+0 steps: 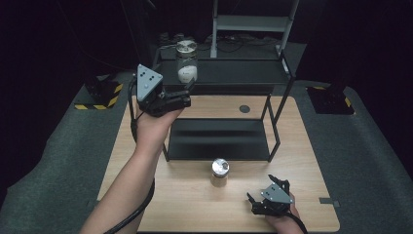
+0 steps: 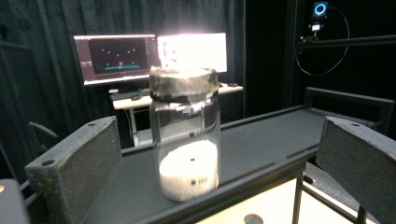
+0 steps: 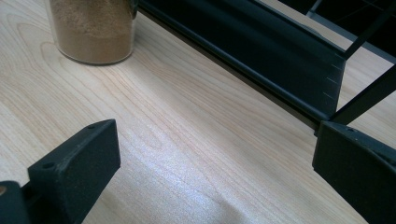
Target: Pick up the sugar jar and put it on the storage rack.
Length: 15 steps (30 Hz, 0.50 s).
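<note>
A glass jar point(image 1: 187, 62) with a metal lid and white grains in its lower part stands at the left end of the black rack's top shelf point(image 1: 234, 72). My left gripper point(image 1: 190, 93) is raised to that shelf, just in front of the jar. In the left gripper view the white-grain jar point(image 2: 189, 140) stands between the open jaws, and neither jaw touches it. A smaller jar point(image 1: 219, 171) of brown powder stands on the wooden table point(image 1: 302, 161) in front of the rack. My right gripper point(image 1: 260, 188) rests low near the table's front right, open and holding nothing.
The rack's lower shelf point(image 1: 219, 139) is bare. In the right gripper view the brown-powder jar point(image 3: 91, 28) is at the top left and the rack's lower rail point(image 3: 261, 51) runs across behind bare wood. A round dark grommet point(image 1: 244, 108) sits in the tabletop behind the rack.
</note>
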Each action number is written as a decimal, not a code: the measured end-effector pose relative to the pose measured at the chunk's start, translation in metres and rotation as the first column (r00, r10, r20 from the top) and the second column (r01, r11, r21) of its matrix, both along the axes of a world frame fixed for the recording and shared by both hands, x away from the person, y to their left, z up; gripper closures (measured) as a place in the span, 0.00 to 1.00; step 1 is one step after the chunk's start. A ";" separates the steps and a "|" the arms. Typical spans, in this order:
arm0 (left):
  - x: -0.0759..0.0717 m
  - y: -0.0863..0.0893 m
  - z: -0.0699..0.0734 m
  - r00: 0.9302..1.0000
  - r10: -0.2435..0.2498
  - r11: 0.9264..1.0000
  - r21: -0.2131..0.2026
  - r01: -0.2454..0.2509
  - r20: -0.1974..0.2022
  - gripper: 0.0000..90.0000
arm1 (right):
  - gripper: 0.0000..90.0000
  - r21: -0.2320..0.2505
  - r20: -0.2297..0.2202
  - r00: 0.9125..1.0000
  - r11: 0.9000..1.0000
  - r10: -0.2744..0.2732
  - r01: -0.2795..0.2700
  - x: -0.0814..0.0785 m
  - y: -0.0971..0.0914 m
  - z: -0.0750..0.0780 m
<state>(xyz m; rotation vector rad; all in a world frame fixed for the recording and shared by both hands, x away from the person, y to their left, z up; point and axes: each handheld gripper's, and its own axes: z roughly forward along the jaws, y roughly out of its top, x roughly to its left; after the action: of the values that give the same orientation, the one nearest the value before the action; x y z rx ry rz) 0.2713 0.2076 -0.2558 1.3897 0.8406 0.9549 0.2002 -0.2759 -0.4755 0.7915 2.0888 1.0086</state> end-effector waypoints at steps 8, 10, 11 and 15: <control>-0.017 0.011 -0.015 1.000 -0.010 1.000 0.000 0.010 0.002 0.01 | 0.00 -0.005 0.003 1.000 1.000 0.002 -0.002 0.000 0.001 0.000; -0.022 0.013 -0.020 1.000 -0.006 1.000 -0.002 0.006 0.003 0.01 | 0.00 -0.005 0.002 1.000 1.000 0.002 -0.002 0.000 0.001 0.000; -0.024 0.014 -0.022 1.000 -0.008 1.000 0.002 0.008 0.005 0.01 | 0.00 -0.005 0.002 1.000 1.000 0.002 -0.002 0.000 0.001 0.000; -0.031 0.018 -0.029 1.000 -0.015 1.000 0.007 0.015 0.000 0.01 | 0.00 -0.005 0.000 1.000 1.000 0.003 -0.003 0.000 0.001 0.000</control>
<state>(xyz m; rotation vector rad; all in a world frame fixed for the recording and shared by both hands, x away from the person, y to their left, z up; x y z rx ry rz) 0.2402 0.2256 -0.2850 1.3999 0.8265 0.9479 0.2003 -0.2752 -0.4754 0.7862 2.0924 1.0050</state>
